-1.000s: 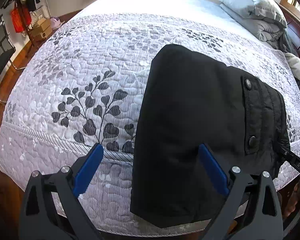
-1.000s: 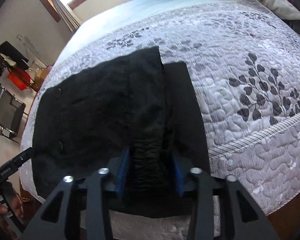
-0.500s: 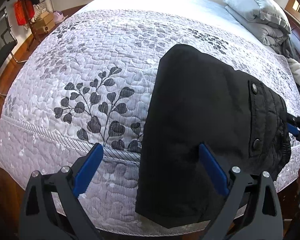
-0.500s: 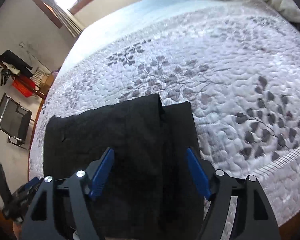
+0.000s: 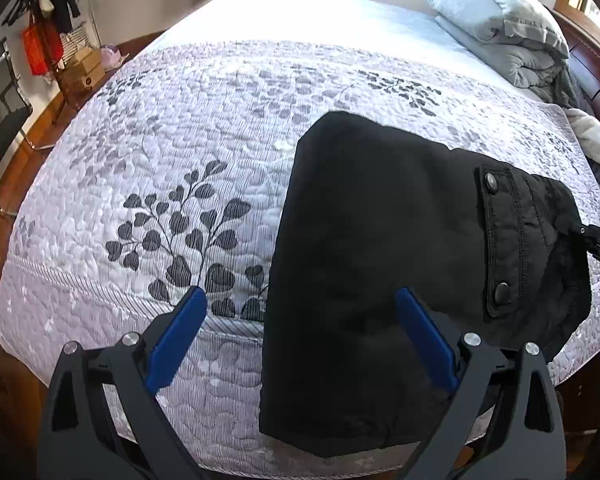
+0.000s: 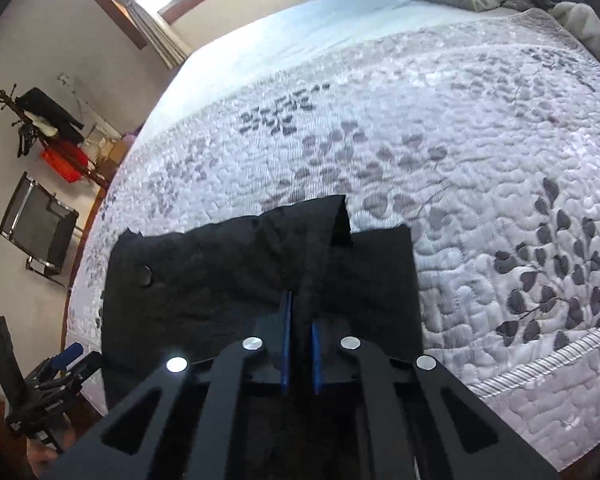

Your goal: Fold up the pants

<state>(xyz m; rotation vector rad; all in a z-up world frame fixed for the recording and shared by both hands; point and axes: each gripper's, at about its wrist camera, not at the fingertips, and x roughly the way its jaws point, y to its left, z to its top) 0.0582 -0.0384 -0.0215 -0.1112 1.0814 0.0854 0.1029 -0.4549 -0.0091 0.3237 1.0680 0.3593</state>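
Black folded pants (image 5: 380,248) lie on the quilted bed near its front edge, with a snap-button flap on the right side. My left gripper (image 5: 300,320) is open above the pants' left edge and holds nothing. In the right wrist view the pants (image 6: 220,272) fill the lower middle. My right gripper (image 6: 300,312) is shut on a fold of the black fabric at the waist end. The right gripper's tip also shows in the left wrist view (image 5: 598,240) at the pants' right side. The left gripper shows at the lower left of the right wrist view (image 6: 66,364).
The white leaf-patterned quilt (image 5: 180,160) covers the bed. Grey pillows and a duvet (image 5: 500,32) lie at the head. A black chair (image 6: 40,228) and a clothes rack with a red bag (image 6: 56,148) stand on the wooden floor beside the bed.
My right gripper was shut on the pants, opened half a second ago, and is now shut on a fold again. The left gripper stayed open and barely moved.
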